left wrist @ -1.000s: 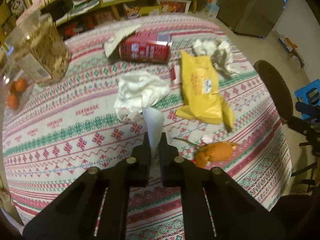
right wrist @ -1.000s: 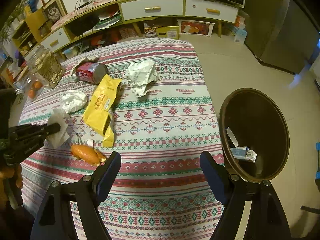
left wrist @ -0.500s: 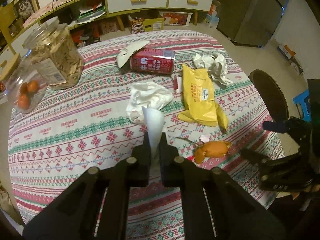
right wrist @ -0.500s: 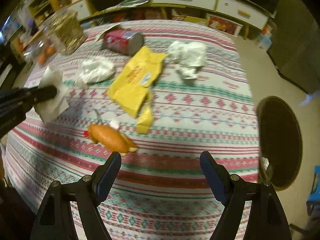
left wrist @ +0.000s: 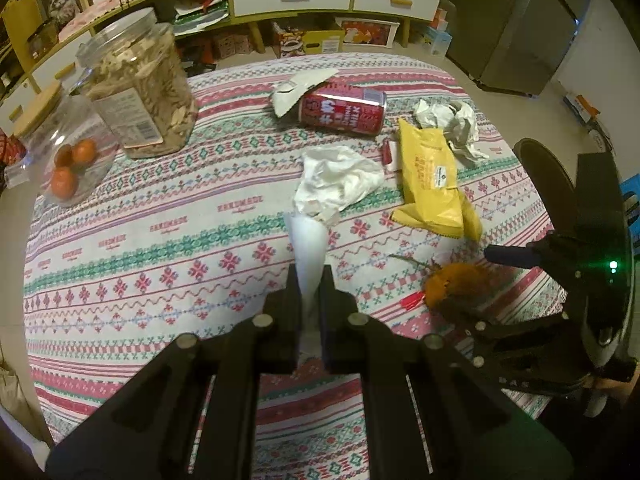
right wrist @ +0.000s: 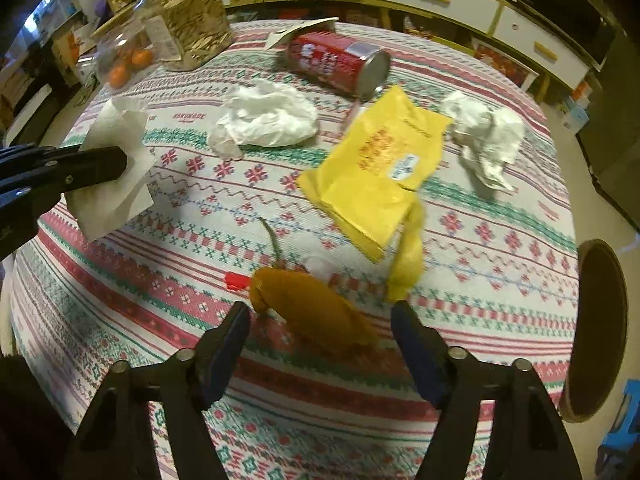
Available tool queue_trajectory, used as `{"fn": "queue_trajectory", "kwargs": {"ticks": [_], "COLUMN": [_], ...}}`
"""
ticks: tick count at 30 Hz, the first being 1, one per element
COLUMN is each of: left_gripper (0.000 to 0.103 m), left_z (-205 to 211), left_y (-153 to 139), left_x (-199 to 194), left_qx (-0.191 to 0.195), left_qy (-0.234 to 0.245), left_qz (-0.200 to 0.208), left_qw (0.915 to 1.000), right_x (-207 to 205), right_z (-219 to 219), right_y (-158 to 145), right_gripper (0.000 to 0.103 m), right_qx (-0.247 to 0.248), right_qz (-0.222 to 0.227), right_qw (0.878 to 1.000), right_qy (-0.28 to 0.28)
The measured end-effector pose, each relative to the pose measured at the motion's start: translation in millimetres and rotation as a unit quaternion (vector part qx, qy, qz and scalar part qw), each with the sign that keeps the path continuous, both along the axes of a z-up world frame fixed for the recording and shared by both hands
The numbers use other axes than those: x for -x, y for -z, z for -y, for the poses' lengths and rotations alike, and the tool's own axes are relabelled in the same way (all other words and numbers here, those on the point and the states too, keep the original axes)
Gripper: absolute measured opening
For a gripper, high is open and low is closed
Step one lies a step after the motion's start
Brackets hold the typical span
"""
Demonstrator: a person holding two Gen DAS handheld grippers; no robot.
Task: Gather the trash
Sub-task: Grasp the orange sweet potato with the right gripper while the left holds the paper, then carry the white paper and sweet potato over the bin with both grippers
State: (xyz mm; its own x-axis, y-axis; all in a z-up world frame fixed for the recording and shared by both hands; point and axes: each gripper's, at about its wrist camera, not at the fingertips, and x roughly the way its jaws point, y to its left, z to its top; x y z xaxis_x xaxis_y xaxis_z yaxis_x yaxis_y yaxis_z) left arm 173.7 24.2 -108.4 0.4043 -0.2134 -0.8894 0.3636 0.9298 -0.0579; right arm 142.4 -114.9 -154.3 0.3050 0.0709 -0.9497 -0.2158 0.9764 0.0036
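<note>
left fingers: left gripper [left wrist: 309, 280] clenched on a white paper napkin [left wrist: 307, 248], pinched at one edge so the rest hangs free above the tabletop [left wrist: 160, 264]. My read: held up, waiting for a trip to the bin.
right fingers: right gripper [right wrist: 320, 320] spread wide, holding nothing; one finger on each side of the orange peel [right wrist: 312, 304], low over the cloth. Looks lined up for a grab, not closed yet.
peel: lies near the tabletop's front edge, a small red scrap [right wrist: 237, 281] touching its left end, a thin stem just behind it.
bin: dark round trash bin [right wrist: 600, 328] on the floor just off the right edge of the tabletop, mouth facing up; likely put there for short drops. Contents not visible from here.
trash counts: 1 napkin in hand, 1 orange peel, 1 yellow bag [right wrist: 380, 168], 1 red can [right wrist: 340, 62] on its side, 2 crumpled white paper wads (one [right wrist: 268, 116] mid-table, one [right wrist: 486, 136] on the right), 1 torn paper flap [left wrist: 300, 84] by the can's end.
non-trash: 2 clear jars at far left, one with seeds [left wrist: 140, 84], one with small oranges [left wrist: 66, 152]. I'd leave both.
progress: early, judging by how much litter is on the cloth.
risk: peel is soft and curved, could slip or tear under a flat pinch.
</note>
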Motion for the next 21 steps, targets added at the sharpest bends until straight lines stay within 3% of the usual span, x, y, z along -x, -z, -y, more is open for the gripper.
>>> {"fn": "queue_trajectory", "kwargs": {"ticks": [9,11,21], "left_gripper": [0.009,0.009,0.009], "left_z": [-8,-7,11], "left_y": [-1,-1,-9], "left_x": [0,0,4], "left_qx": [0.002,0.003,0.018], "left_qy": [-0.003,-0.003,0.005], "left_qz": [-0.002,-0.002,0.011], "left_qw": [1.0,1.0,0.9998], "right_x": [-1,0,14], "right_z": [-23,-28,4], "right_y": [4,3,-31], "right_gripper": [0.04,0.023,0.02], "right_qx": [0.02,0.022,-0.008], "right_qz": [0.009,0.013,0.067], "right_qw": [0.999,0.999,0.998], "right_qy": [-0.029,-0.034,-0.013]}}
